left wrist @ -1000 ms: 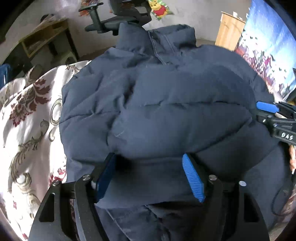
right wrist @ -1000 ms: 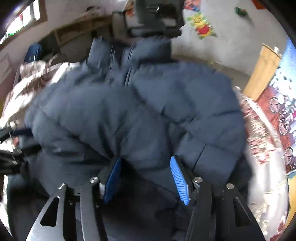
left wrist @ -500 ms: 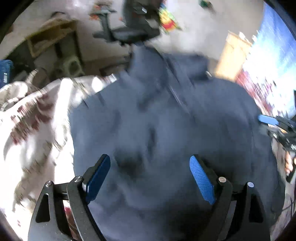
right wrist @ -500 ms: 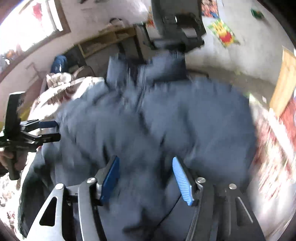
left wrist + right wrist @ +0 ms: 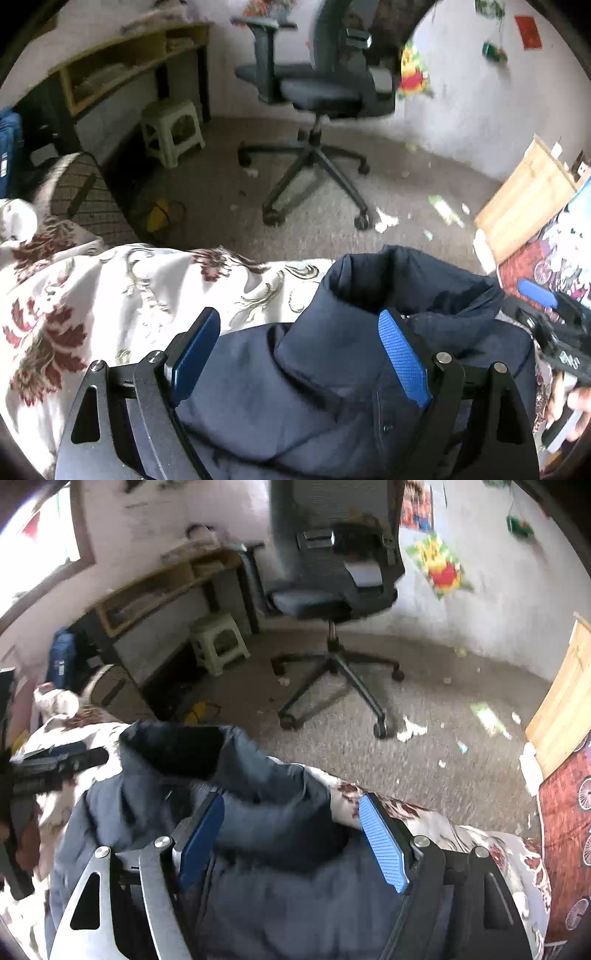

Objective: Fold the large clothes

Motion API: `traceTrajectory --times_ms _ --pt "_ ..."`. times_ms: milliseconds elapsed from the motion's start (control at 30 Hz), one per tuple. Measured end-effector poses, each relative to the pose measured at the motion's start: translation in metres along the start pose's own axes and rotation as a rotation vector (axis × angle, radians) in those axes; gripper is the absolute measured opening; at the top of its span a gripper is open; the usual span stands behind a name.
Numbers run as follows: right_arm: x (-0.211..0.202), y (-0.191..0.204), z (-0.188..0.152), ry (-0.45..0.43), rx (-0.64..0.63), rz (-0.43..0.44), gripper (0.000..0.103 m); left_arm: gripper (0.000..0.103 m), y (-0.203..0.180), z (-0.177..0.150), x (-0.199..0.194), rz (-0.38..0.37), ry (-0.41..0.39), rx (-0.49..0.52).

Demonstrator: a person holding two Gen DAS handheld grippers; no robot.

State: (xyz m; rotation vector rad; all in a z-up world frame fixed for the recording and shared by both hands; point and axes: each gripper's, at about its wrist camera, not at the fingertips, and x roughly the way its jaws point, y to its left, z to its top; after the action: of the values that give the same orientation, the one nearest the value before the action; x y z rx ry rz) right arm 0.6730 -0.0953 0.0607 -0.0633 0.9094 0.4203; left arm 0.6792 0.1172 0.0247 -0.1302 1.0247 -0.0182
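Observation:
A dark navy padded jacket (image 5: pixel 332 391) lies on a white floral bedspread (image 5: pixel 110 295), its upright collar (image 5: pixel 406 273) at the bed's edge towards the floor. My left gripper (image 5: pixel 299 354) hangs open above the collar end, the fabric beneath and between its blue pads without being pinched. In the right wrist view the same jacket (image 5: pixel 277 904) fills the bottom, collar (image 5: pixel 173 746) at the left. My right gripper (image 5: pixel 291 842) is open over the shoulder part, nothing clamped. Each gripper shows at the edge of the other's view: right (image 5: pixel 546 325), left (image 5: pixel 55 764).
Beyond the bed edge is a littered carpet with an office chair (image 5: pixel 321 92), a pale plastic stool (image 5: pixel 171 129) and a wooden desk (image 5: pixel 129 62). A wooden board (image 5: pixel 528 199) leans at the right, beside a red patterned blanket (image 5: pixel 565 812).
Both grippers travelled along the jacket from its lower body to the collar end, and the floor and chair came into view. The right jaws stand wider than before.

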Motion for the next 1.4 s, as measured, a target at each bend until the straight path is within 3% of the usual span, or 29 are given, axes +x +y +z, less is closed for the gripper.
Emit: traceTrajectory --times_ms 100,133,167,200,233,267,400,467,667,767,967,1067,1167,1400 --pt "0.037 0.000 0.018 0.122 -0.024 -0.026 0.061 0.082 -0.005 0.009 0.010 0.036 0.003 0.046" --pt "0.043 0.000 0.019 0.142 -0.027 -0.040 0.052 0.079 -0.006 0.008 0.010 0.039 -0.005 0.050" --pt "0.046 -0.002 0.019 0.149 -0.024 -0.038 0.038 0.063 -0.005 0.008 0.011 0.039 -0.014 0.048" --pt "0.049 -0.003 0.018 0.155 -0.013 -0.027 0.028 0.034 -0.003 0.006 0.012 0.030 -0.015 0.039" --pt "0.049 -0.007 0.014 0.152 0.013 -0.014 0.013 0.018 0.000 0.004 0.012 -0.014 -0.021 0.020" --pt "0.047 -0.008 0.011 0.137 0.028 -0.010 0.010 0.006 0.007 -0.003 0.010 -0.093 -0.038 -0.008" --pt "0.021 -0.010 -0.003 0.057 0.045 0.038 0.008 0.004 0.012 -0.026 -0.016 -0.109 -0.129 0.025" --pt "0.003 -0.009 -0.010 0.027 0.024 0.057 0.007 0.004 0.019 -0.039 -0.032 -0.138 -0.135 0.019" --pt "-0.033 0.002 -0.056 -0.012 -0.089 0.070 0.007 0.003 0.040 -0.085 -0.041 -0.188 -0.016 0.023" --pt "-0.025 0.012 -0.086 0.012 -0.138 0.026 0.007 0.003 0.030 -0.106 -0.027 -0.162 0.020 0.056" --pt "0.007 0.012 -0.124 0.069 -0.075 -0.011 0.006 0.003 0.021 -0.144 0.013 -0.116 0.081 0.098" --pt "0.011 0.017 -0.128 0.067 -0.092 -0.041 0.007 0.003 0.013 -0.148 0.020 -0.102 0.102 0.142" --pt "0.006 0.019 -0.125 0.061 -0.101 -0.051 0.010 0.003 0.023 -0.141 0.013 -0.150 0.117 0.085" --pt "-0.048 0.013 -0.091 0.041 -0.102 0.030 0.016 0.009 0.026 -0.119 -0.034 -0.223 0.074 0.101"
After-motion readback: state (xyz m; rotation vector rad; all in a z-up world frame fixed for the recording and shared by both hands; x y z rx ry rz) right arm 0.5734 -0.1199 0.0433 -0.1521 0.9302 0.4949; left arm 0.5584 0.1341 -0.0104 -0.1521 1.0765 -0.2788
